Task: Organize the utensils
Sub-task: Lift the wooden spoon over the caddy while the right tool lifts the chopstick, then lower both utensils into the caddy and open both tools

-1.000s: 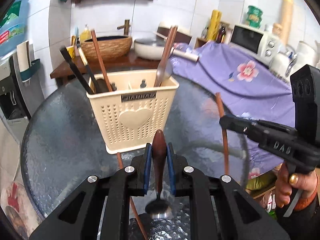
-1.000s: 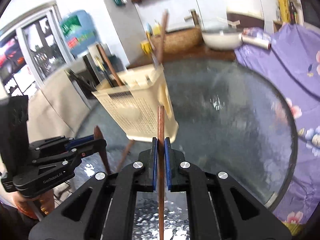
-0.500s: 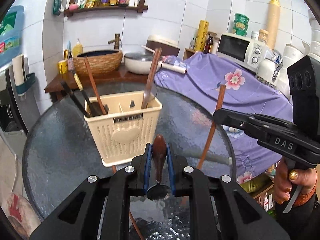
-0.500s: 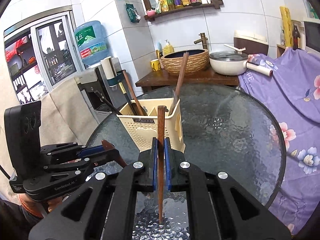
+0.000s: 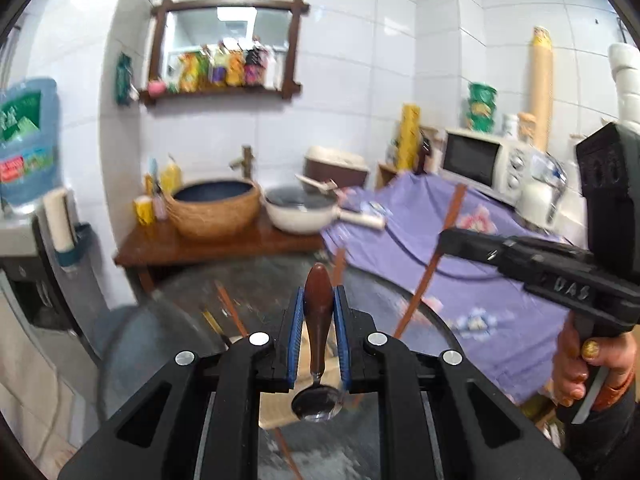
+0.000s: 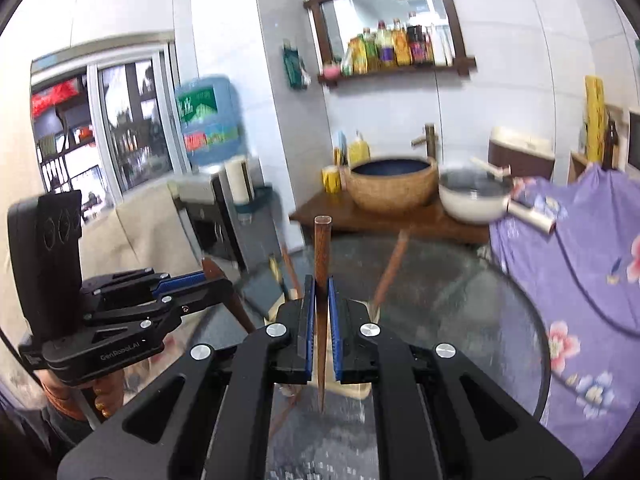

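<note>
Left claw (image 5: 318, 330) clenched on spoon (image 5: 318, 312), right claw (image 6: 319, 320) on chopstick (image 6: 321, 280); I risk either slipping, both gripped thinly and dangling below the pads.

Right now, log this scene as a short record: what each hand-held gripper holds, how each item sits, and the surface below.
left hand-held gripper: shut on a wooden-handled spoon
spoon pose: handle end up, metal bowl hanging below the pads
right hand-held gripper: shut on a single wooden chopstick
chopstick pose: near upright, thick end up, tip down
surface below: round glass table
utensil holder: mostly hidden behind the fingers
image quality: motion blur
</note>
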### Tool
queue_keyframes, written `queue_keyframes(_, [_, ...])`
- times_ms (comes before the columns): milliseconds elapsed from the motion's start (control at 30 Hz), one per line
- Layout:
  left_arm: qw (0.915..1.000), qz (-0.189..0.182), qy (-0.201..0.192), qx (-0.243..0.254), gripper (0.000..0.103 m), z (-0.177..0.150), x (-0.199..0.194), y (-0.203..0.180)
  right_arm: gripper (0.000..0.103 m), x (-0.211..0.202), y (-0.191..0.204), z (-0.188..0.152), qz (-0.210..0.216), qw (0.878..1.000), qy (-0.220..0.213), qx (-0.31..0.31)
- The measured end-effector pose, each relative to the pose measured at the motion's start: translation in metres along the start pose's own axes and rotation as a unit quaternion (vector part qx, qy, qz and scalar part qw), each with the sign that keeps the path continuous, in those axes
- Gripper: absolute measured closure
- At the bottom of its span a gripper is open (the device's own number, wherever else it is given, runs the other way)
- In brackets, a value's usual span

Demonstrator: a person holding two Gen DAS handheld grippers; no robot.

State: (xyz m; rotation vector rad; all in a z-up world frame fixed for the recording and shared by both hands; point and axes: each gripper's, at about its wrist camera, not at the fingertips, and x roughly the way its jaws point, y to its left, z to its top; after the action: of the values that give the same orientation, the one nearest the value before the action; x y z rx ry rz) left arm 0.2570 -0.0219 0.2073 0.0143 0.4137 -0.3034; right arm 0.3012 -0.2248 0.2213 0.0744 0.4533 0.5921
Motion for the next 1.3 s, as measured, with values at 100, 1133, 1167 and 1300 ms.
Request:
queue_keyframes(100, [0.9996, 0.026, -0.009, 0.0, 0.088, 0.018, 0.009, 0.008, 0.096, -0.001, 0.003, 0.034, -0.012, 0.999, -0.036, -0.002])
queue_keyframes(1133, [0.9954, 0.055, 0.057, -0.053, 0.036, -0.038, 0.097, 0.041, 0.09, 0.155, -0.031, -0.033, -0.062, 0.996, 0.057, 0.041])
queue_keyframes(1167, [0.9957, 0.058, 0.047, -0.054, 0.027, -0.039, 0.092, 0.04, 0.075, 0.154, -0.032, -0.035, -0.065, 0.996, 0.054, 0.041])
queue_keyframes(1300, [0.9965, 0.062, 0.012, -0.055, 0.021, -0.042, 0.067, 0.035, 0.034, 0.138, -0.031, -0.041, -0.086, 0.995, 0.015, 0.038])
